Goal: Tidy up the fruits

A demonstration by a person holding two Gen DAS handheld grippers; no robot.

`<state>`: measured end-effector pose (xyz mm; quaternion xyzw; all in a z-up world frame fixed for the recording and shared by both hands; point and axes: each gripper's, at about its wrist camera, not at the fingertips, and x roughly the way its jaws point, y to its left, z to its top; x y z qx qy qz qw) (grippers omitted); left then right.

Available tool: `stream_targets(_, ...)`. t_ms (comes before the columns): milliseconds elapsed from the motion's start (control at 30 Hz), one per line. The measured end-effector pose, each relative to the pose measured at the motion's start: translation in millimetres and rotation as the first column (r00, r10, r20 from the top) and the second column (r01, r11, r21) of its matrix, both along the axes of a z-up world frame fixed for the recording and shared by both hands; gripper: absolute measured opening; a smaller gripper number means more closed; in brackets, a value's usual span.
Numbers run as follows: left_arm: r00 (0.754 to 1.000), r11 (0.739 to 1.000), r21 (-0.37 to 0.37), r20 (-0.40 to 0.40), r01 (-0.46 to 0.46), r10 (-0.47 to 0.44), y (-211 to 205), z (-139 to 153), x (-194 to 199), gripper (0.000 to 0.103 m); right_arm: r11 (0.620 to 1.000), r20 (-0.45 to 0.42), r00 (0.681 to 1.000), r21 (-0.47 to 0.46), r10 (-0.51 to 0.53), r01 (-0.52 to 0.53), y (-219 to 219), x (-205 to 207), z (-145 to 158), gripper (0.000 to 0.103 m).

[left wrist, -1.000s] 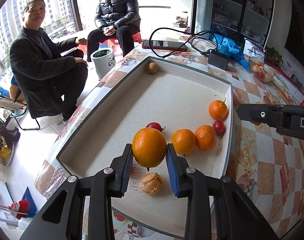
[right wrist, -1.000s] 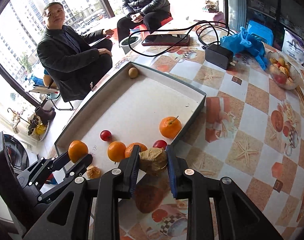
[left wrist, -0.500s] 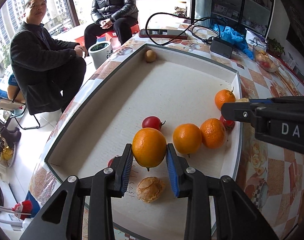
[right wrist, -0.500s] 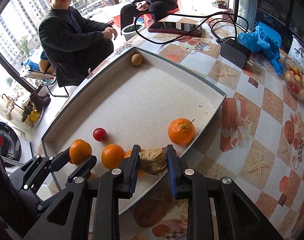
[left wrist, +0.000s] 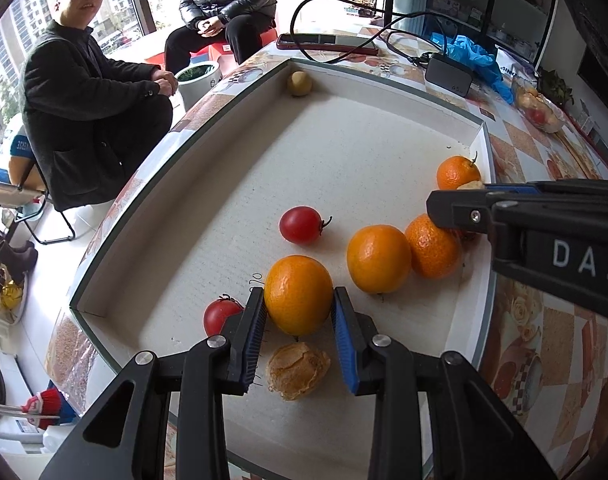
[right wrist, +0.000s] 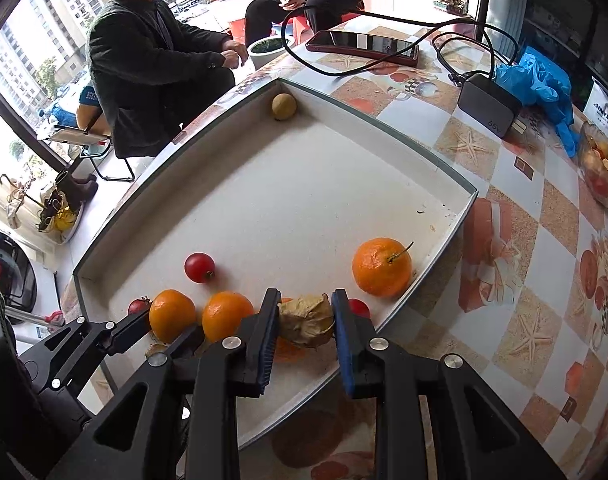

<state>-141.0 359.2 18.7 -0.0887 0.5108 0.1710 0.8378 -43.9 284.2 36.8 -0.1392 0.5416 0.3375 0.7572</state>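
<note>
My left gripper is shut on an orange and holds it low over the white tray, next to two more oranges lying in a row. A wrinkled brown fruit lies under the held orange. My right gripper is shut on a dry tan husked fruit above the tray's right part. A stemmed orange lies near the tray's right wall. Red tomatoes and a small yellow-brown fruit in the far corner also lie in the tray.
The tray sits on a patterned table. Behind it are a phone, a black charger with cables, a blue bag and a bowl of fruit. Two people sit beyond the far left edge.
The right gripper has moved left over the tray with the husked fruit. The left gripper has come lower with its orange, closer to the row of oranges.
</note>
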Motion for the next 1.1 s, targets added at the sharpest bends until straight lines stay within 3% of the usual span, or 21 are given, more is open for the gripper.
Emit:
stream_targets(300,1.0,1.0,-0.021,0.015,0.01,-0.009,-4,2,-3,0.038,1.0,0.01,1.0,-0.015,0.002,-0.002,-1,-3,3,0.028)
stream_targets(333,1.0,1.0,-0.017,0.015,0.01,-0.01,-4,3,-2,0.041,1.0,0.005,1.0,-0.017,0.003,-0.003,0,-2,3,0.028)
stream_targets(400,1.0,1.0,-0.003,0.019,0.012,-0.012,-5,4,-3,0.063,1.0,0.01,1.0,-0.025,0.005,-0.005,2,-3,3,0.028)
stream_targets(433,1.0,1.0,0.007,0.021,0.012,-0.012,-6,5,-3,0.069,1.0,0.017,1.0,-0.03,0.006,-0.005,3,-3,4,0.035)
stream_targets(467,1.0,1.0,0.019,0.025,0.013,-0.013,-7,6,-4,0.076,1.0,0.028,1.0,-0.025,0.008,-0.008,3,-4,5,0.063)
stream_targets(533,0.999,0.999,0.032,0.038,0.014,-0.015,-9,8,-6,0.081,1.0,0.077,0.997,-0.021,0.012,-0.01,3,-7,12,0.086)
stream_targets(667,0.999,1.0,0.007,0.049,0.006,-0.007,-6,10,-6,0.086,0.998,0.14,0.989,-0.057,0.04,-0.032,7,-13,20,0.086)
stream_targets(900,0.999,0.999,0.014,0.034,0.034,-0.035,-12,10,-7,0.088,0.998,0.111,0.994,-0.06,0.006,0.001,-3,-11,20,0.087)
stream_targets(967,0.998,0.999,0.015,0.05,0.03,-0.03,-13,12,-9,0.088,0.998,0.107,0.994,-0.066,-0.008,0.015,-8,-9,20,0.103)
stream_targets(1100,1.0,1.0,0.007,0.005,0.015,-0.015,-13,13,-11,0.088,0.998,0.096,0.995,-0.054,-0.018,0.024,-19,-13,25,0.103)
